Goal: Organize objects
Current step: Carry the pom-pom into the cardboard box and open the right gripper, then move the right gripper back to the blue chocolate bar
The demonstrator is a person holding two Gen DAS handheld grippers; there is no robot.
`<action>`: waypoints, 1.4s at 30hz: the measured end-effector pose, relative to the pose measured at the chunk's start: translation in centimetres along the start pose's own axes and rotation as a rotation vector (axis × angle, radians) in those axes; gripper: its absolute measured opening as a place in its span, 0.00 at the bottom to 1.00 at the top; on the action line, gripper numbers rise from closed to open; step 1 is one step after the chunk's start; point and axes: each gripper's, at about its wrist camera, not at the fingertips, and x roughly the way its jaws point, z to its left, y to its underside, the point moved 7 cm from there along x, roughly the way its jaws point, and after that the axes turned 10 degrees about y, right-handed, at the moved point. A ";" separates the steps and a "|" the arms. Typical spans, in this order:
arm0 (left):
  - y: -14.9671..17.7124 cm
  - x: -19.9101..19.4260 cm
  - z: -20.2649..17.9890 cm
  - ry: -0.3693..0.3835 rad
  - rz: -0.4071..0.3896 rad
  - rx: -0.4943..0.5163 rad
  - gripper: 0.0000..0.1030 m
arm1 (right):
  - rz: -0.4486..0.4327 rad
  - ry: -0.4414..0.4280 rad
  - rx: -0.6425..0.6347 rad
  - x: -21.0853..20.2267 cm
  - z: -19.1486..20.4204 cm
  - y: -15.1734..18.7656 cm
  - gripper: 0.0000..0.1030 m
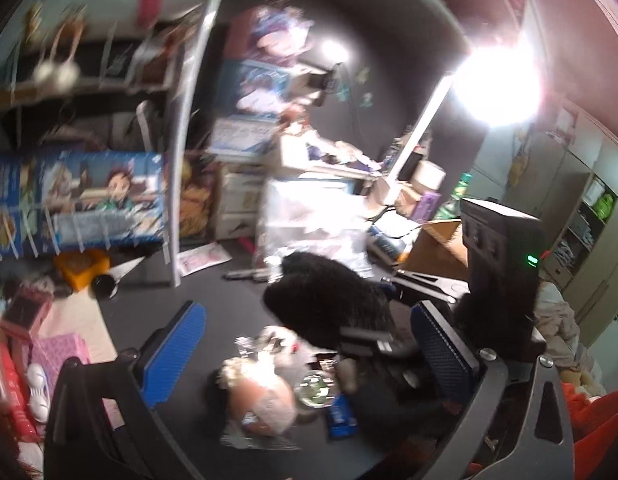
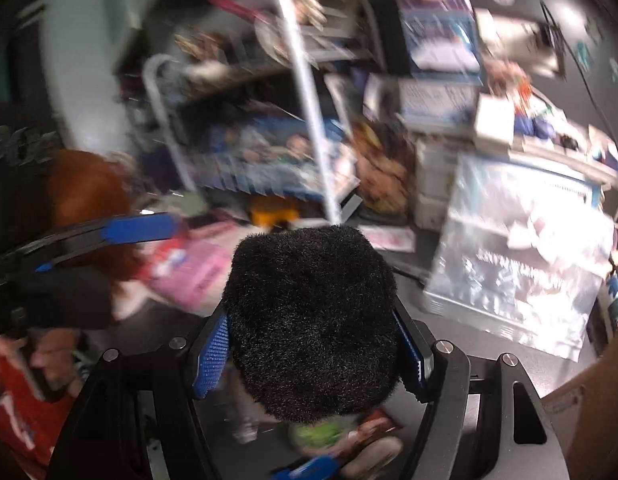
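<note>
Between the blue-padded fingers of our right gripper (image 2: 313, 354) sits a round, black, furry plush object (image 2: 313, 316), and the pads press against both of its sides, so we are pinching it above the dark tabletop (image 2: 493, 364). In the left wrist view the same black fuzzy thing (image 1: 329, 300) shows just ahead of our left gripper (image 1: 309, 344), whose blue-padded fingers (image 1: 177, 344) stand spread wide with nothing clamped between them. Below the left gripper a pale, clear-wrapped packet (image 1: 265, 396) and a small blue packet (image 1: 341, 416) lie on the dark surface. Behind it stand a white wire rack (image 1: 181, 152) holding a blue illustrated box (image 1: 85, 196), and a bright white desk lamp (image 1: 497, 80). Both views are blurred.
</note>
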 end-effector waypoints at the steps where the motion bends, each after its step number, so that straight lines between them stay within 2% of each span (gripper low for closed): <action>1: -0.2 0.0 -0.8 0.002 0.003 0.010 0.99 | -0.017 -0.019 -0.008 -1.3 0.4 -0.2 0.65; 4: -0.8 0.3 -3.6 0.032 0.018 0.024 0.97 | -0.066 -0.043 -0.038 -4.9 1.1 -0.8 0.65; 9: -2.2 2.0 -8.9 0.109 0.033 0.070 0.82 | -0.137 0.003 -0.077 -10.2 -0.8 -1.3 0.65; 13: -3.9 4.6 -13.2 0.168 0.055 0.100 0.62 | -0.156 0.066 -0.066 -13.3 -4.9 -1.4 0.65; 17: -5.4 8.8 -16.4 0.188 0.114 0.122 0.58 | -0.146 0.104 -0.008 -15.3 -9.2 -1.1 0.65; 22: -6.3 14.5 -18.1 0.227 0.210 0.089 0.58 | -0.094 0.146 0.072 -16.3 -14.6 -0.4 0.65; 26: -6.3 18.0 -18.2 0.238 0.278 0.061 0.57 | -0.028 0.181 0.106 -15.4 -17.6 0.2 0.66; 30: -6.3 19.6 -18.1 0.266 0.308 0.038 0.57 | 0.001 0.239 0.092 -15.1 -19.0 0.5 0.67; 32: -6.3 20.1 -18.4 0.252 0.320 0.055 0.60 | 0.018 0.268 0.083 -14.8 -19.4 0.4 0.73; 33: -6.3 20.3 -18.2 0.240 0.324 0.060 0.63 | 0.024 0.272 0.088 -14.7 -19.6 0.4 0.76; 35: -6.4 20.4 -17.7 0.206 0.323 0.068 0.84 | 0.023 0.277 0.101 -14.5 -19.9 0.3 0.89; 38: -6.9 19.6 -17.1 0.196 0.303 0.072 0.84 | 0.010 0.309 0.098 -14.6 -20.0 0.1 0.90; 42: -7.7 17.5 -16.0 0.182 0.242 0.072 0.84 | 0.024 0.310 0.096 -14.0 -19.7 0.0 0.91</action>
